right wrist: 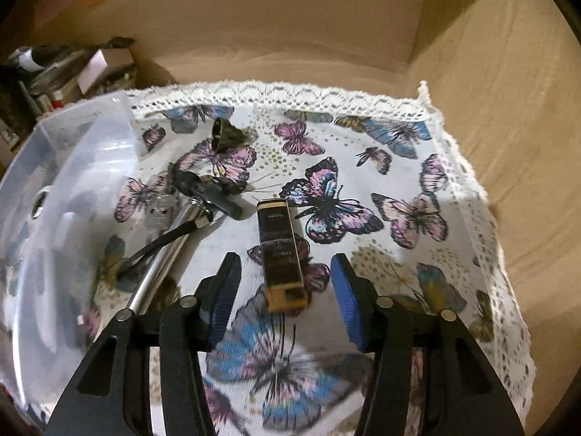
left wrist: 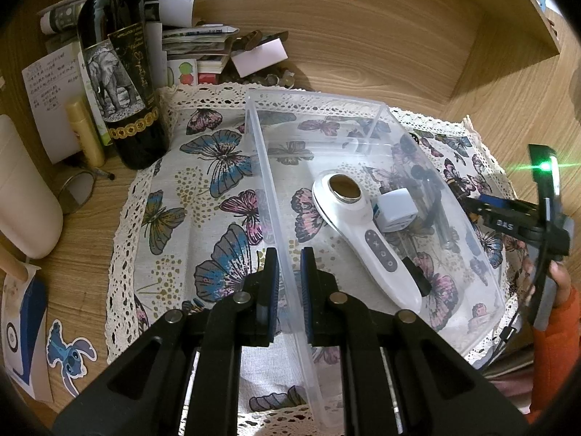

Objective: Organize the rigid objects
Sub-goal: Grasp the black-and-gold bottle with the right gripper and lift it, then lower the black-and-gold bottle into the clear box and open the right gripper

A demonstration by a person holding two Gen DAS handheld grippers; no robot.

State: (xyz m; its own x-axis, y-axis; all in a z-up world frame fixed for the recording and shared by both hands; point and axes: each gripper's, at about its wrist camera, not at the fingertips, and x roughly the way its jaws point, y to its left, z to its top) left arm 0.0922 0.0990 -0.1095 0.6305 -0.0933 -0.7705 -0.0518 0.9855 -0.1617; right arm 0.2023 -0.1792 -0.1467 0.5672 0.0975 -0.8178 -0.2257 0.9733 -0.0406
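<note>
Legibly – wine bottle (left wrist: pixel 120 72) label: elephant; lettering blurred.

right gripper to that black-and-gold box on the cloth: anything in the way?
Nothing visible. The right gripper has its jaws open, one on each side of the black-and-gold box's near end, with only butterfly cloth beneath. The selfie stick and black cable lie off to the left, apart from the box.
</note>
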